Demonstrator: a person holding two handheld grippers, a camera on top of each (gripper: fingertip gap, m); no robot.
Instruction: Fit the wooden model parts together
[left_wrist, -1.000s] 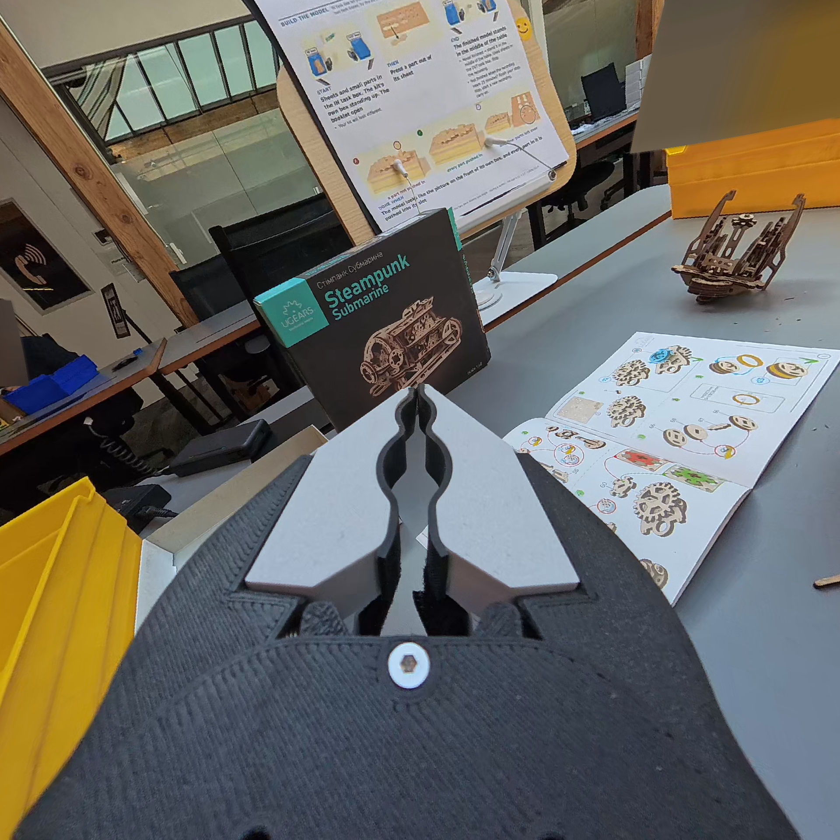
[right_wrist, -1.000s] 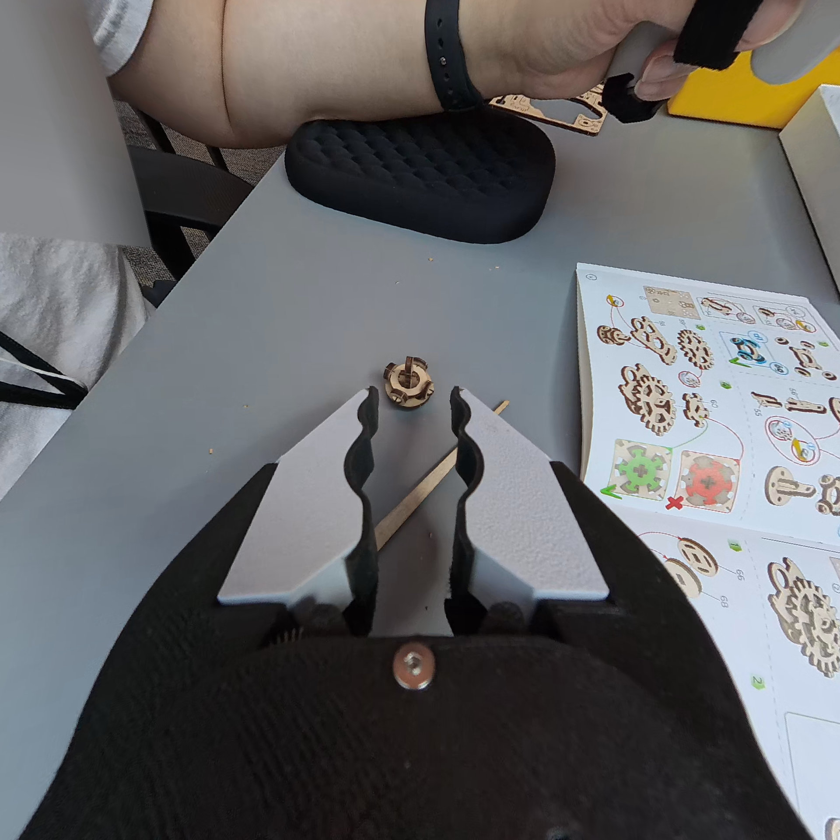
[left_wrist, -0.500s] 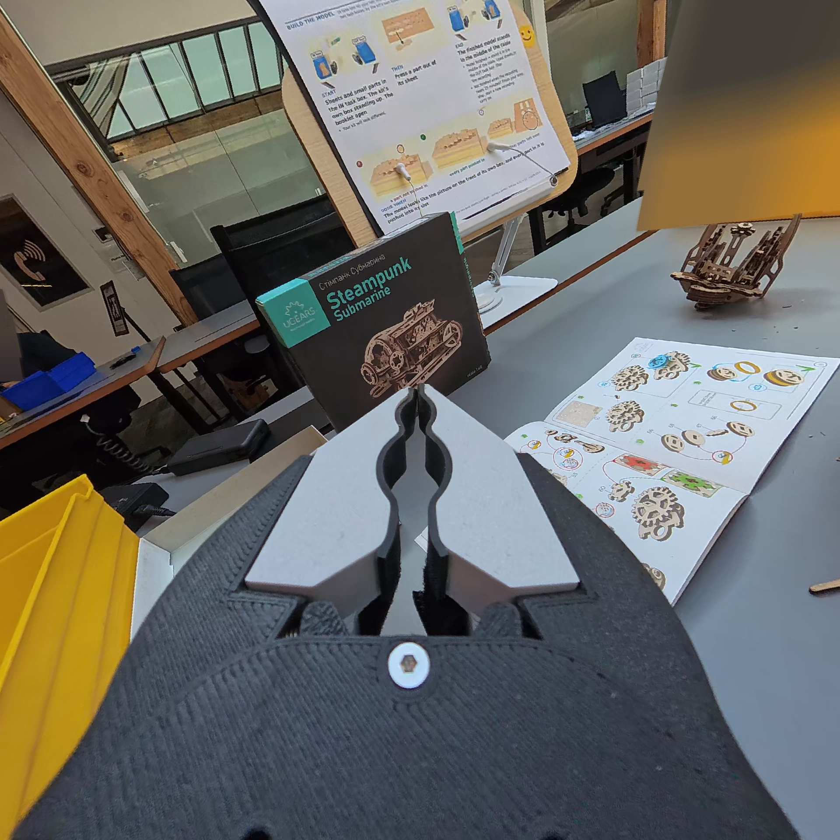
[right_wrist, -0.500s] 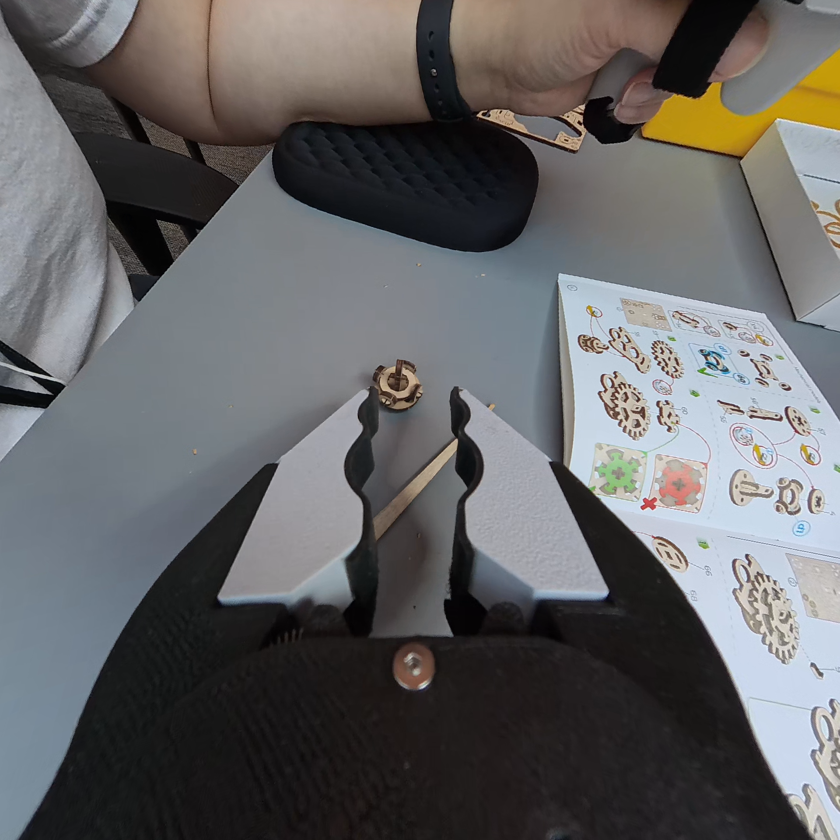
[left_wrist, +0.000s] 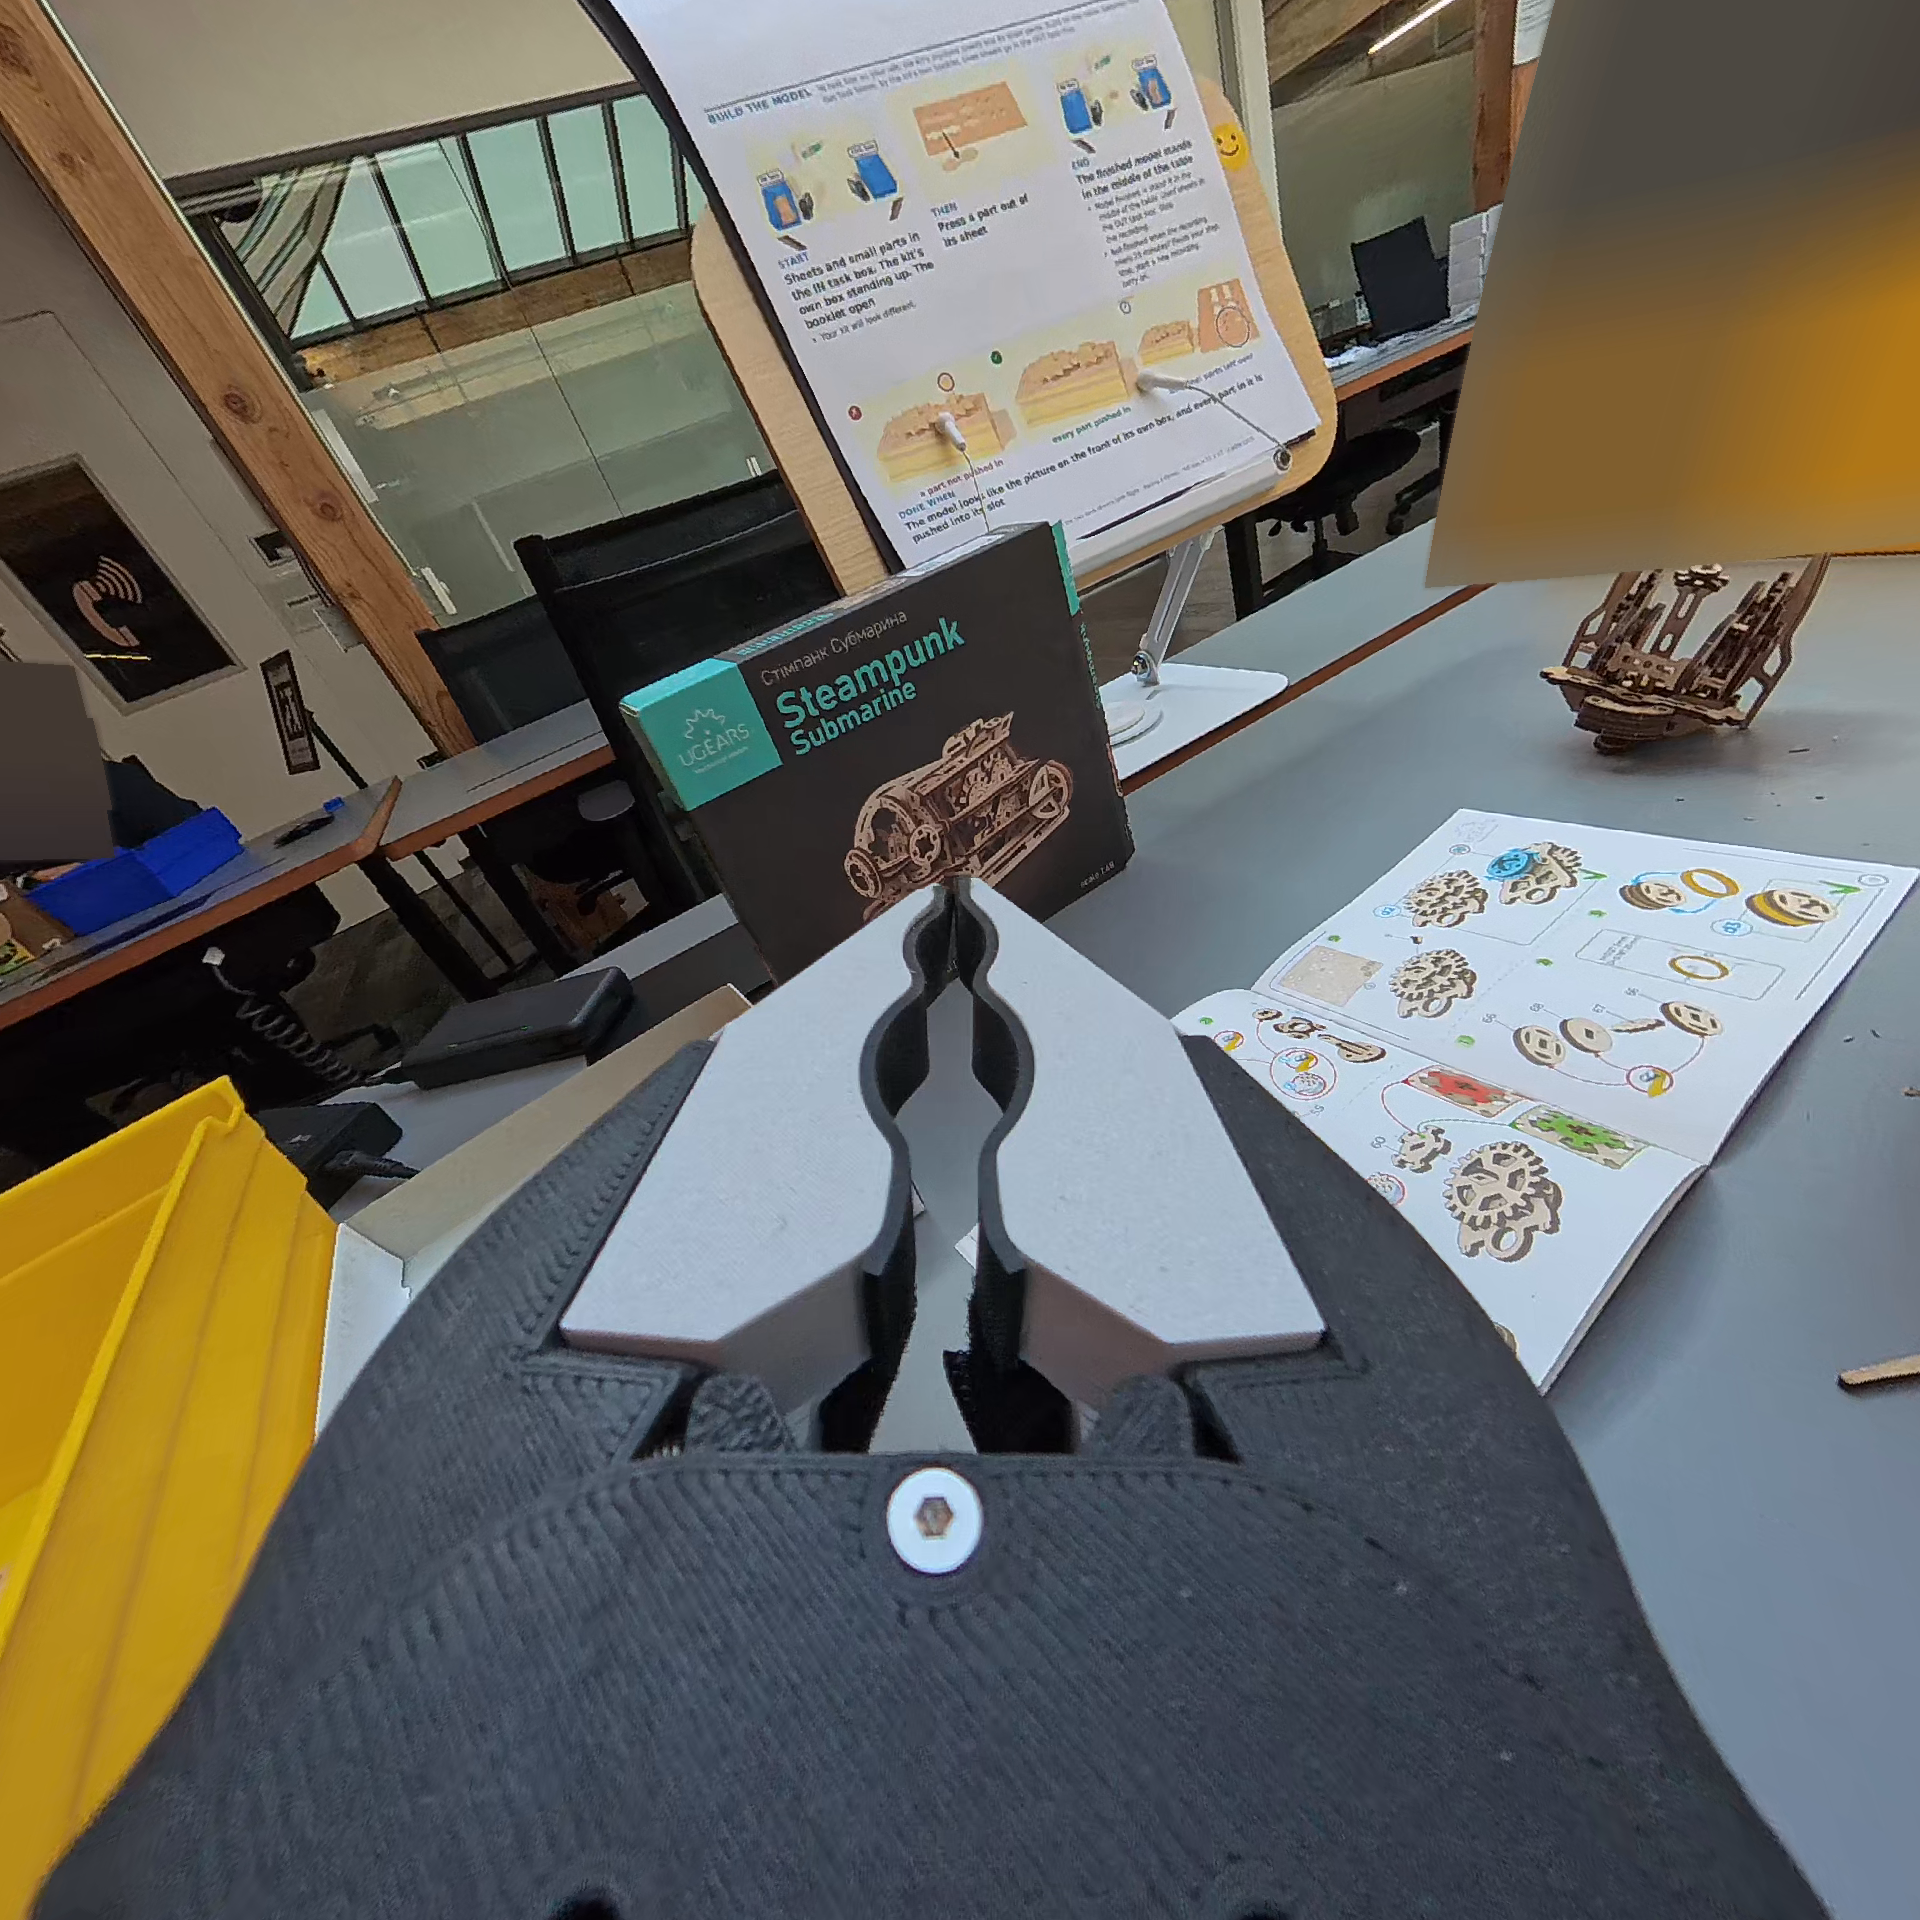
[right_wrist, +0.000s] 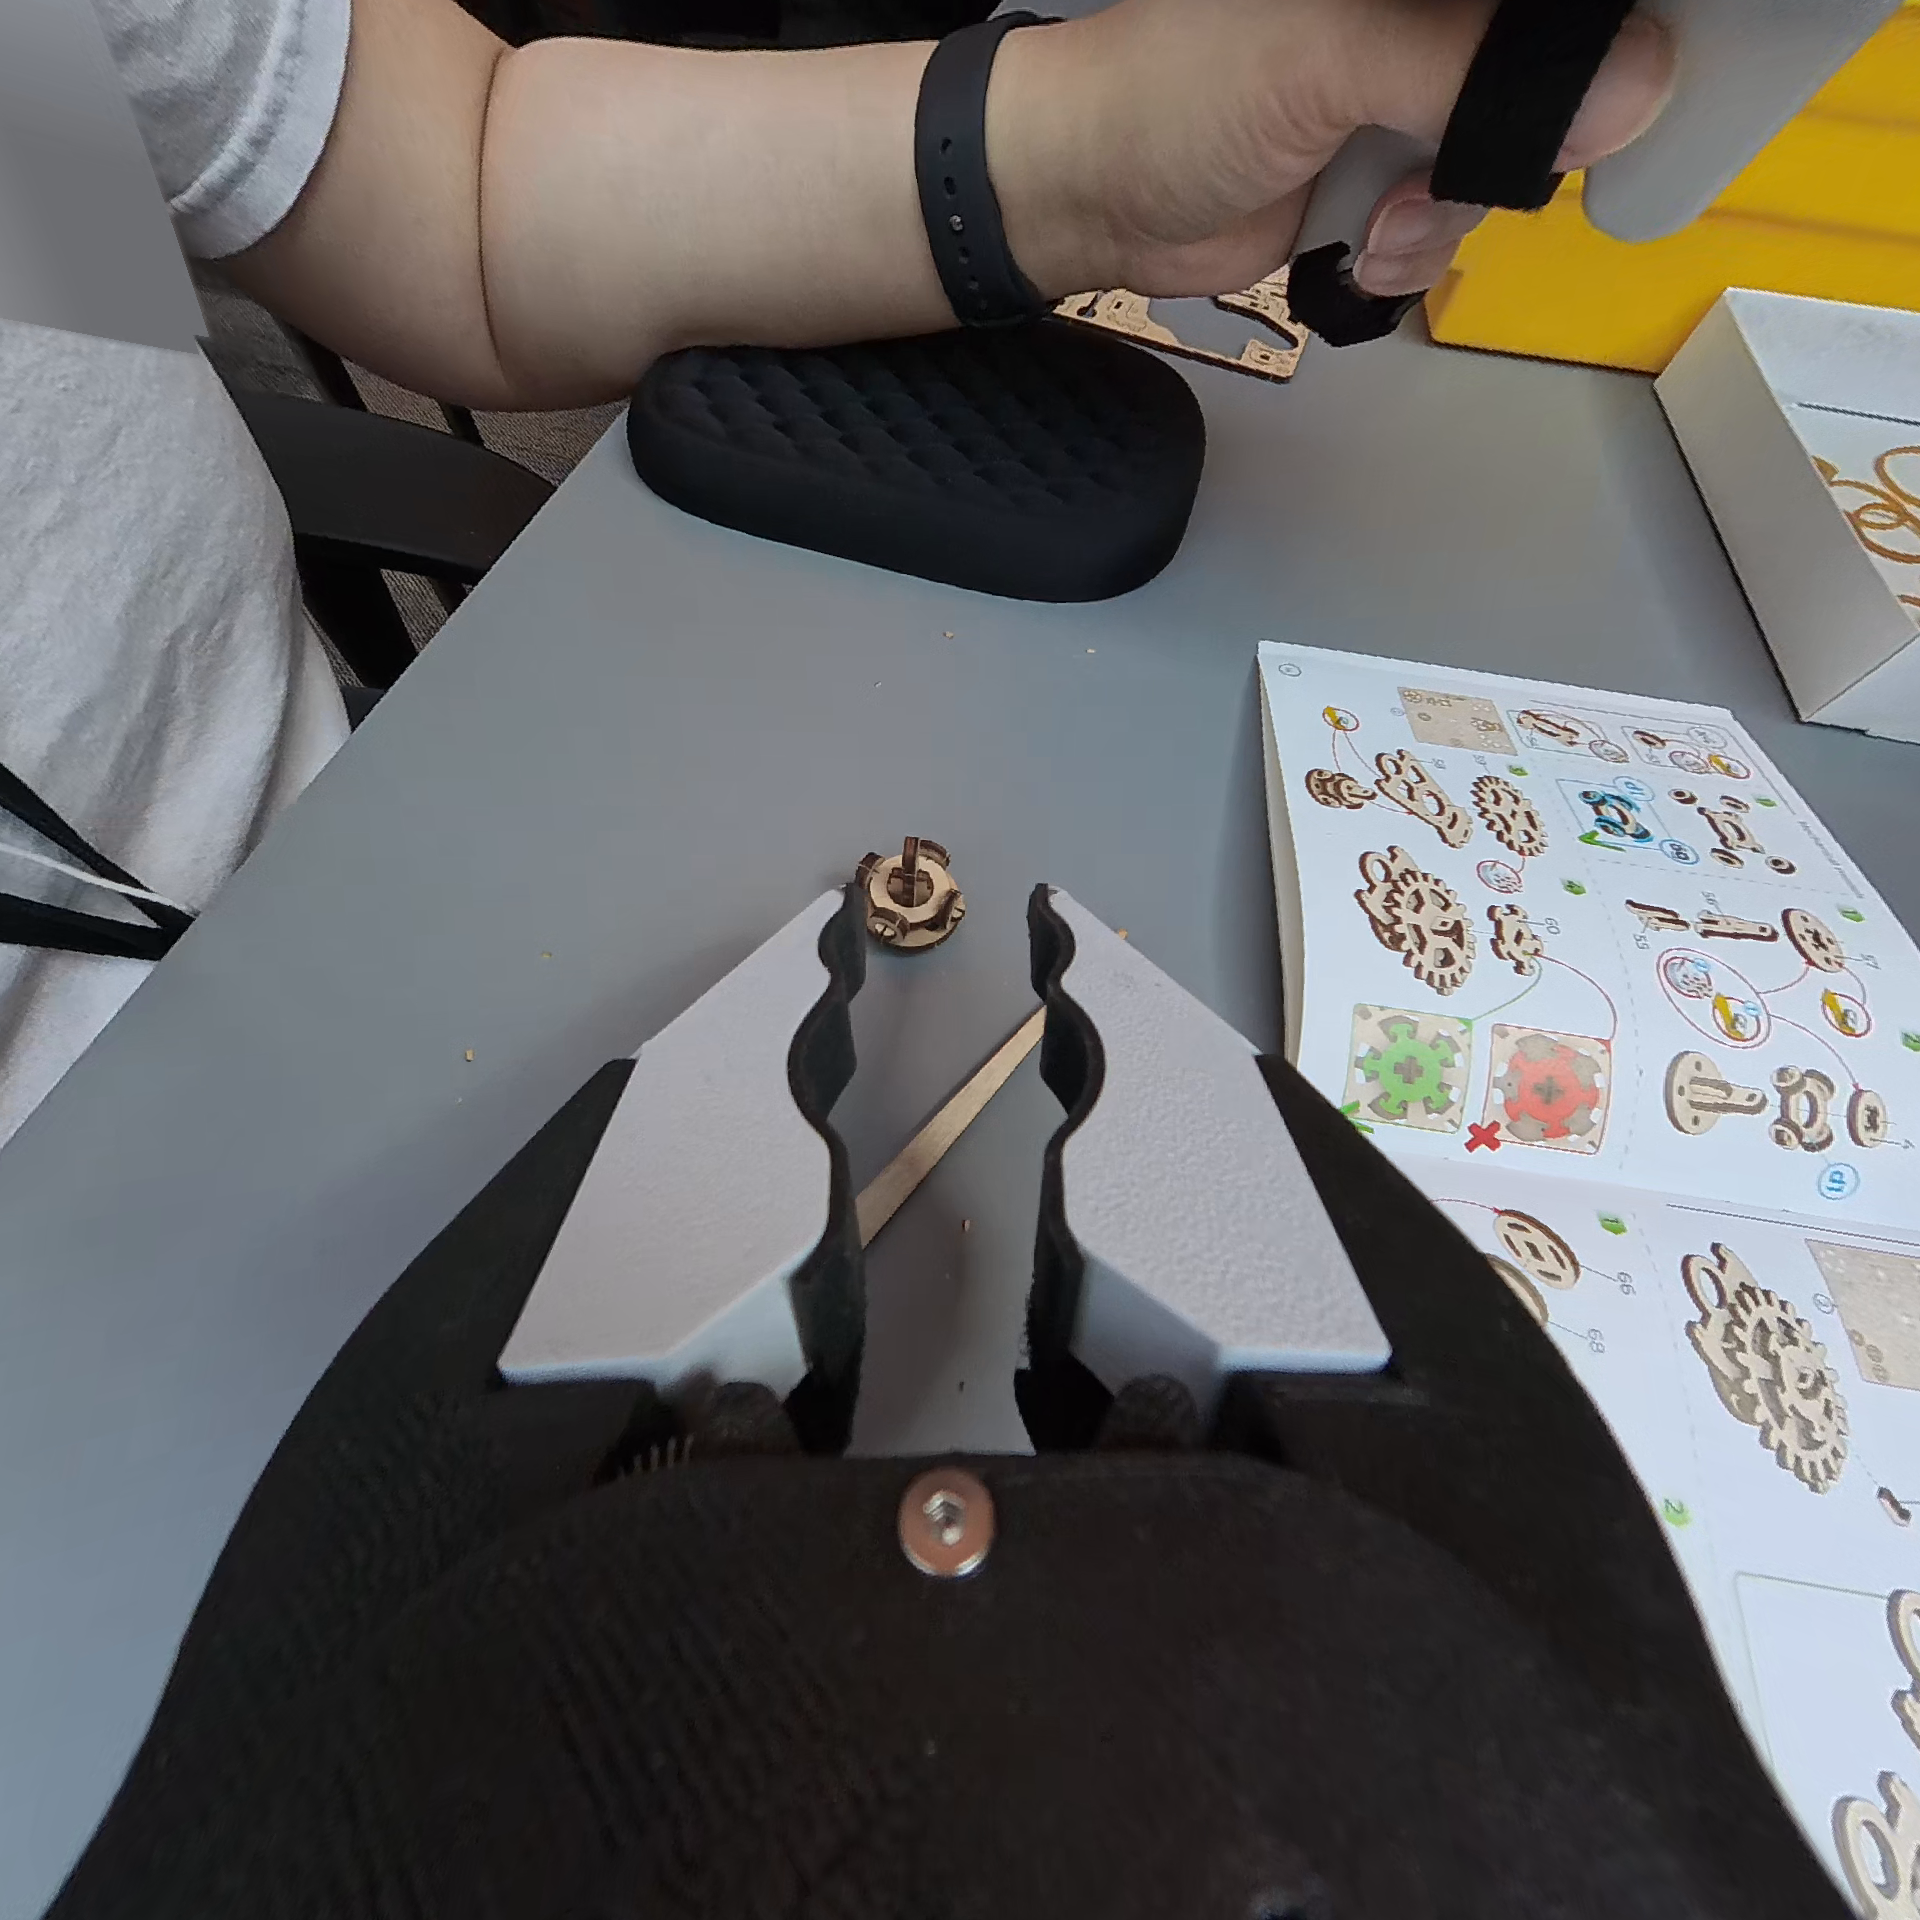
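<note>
A small round wooden gear hub (right_wrist: 910, 900) lies on the grey table (right_wrist: 623, 790), just past my right gripper's (right_wrist: 948, 900) fingertips. The right gripper is open and empty, and hangs over a thin wooden stick (right_wrist: 951, 1122). My left gripper (left_wrist: 957, 885) is shut and empty, held above the table and pointing at the dark kit box (left_wrist: 883, 758). A partly built wooden model (left_wrist: 1683, 655) stands at the far right of the left wrist view. The stick's tip shows there too (left_wrist: 1878, 1374).
An open instruction booklet (right_wrist: 1558, 987) lies to the right of the hub. A black padded rest (right_wrist: 914, 478) lies under the person's forearm (right_wrist: 727, 197). A white box (right_wrist: 1808, 520) and yellow bins (left_wrist: 135, 1351) stand at the sides. A wooden part sheet (right_wrist: 1195, 332) lies behind the rest. Some 20 centimeters of space lies between my two pairs of fingers. My left tips are about 25 centimeters from the thin wooden stick (right_wrist: 951, 1122), my right tips only 5 centimeters.
My right gripper has moved forward, so the gear hub now sits level with its fingertips, close to the left one. The left gripper has barely shifted and stays shut.
</note>
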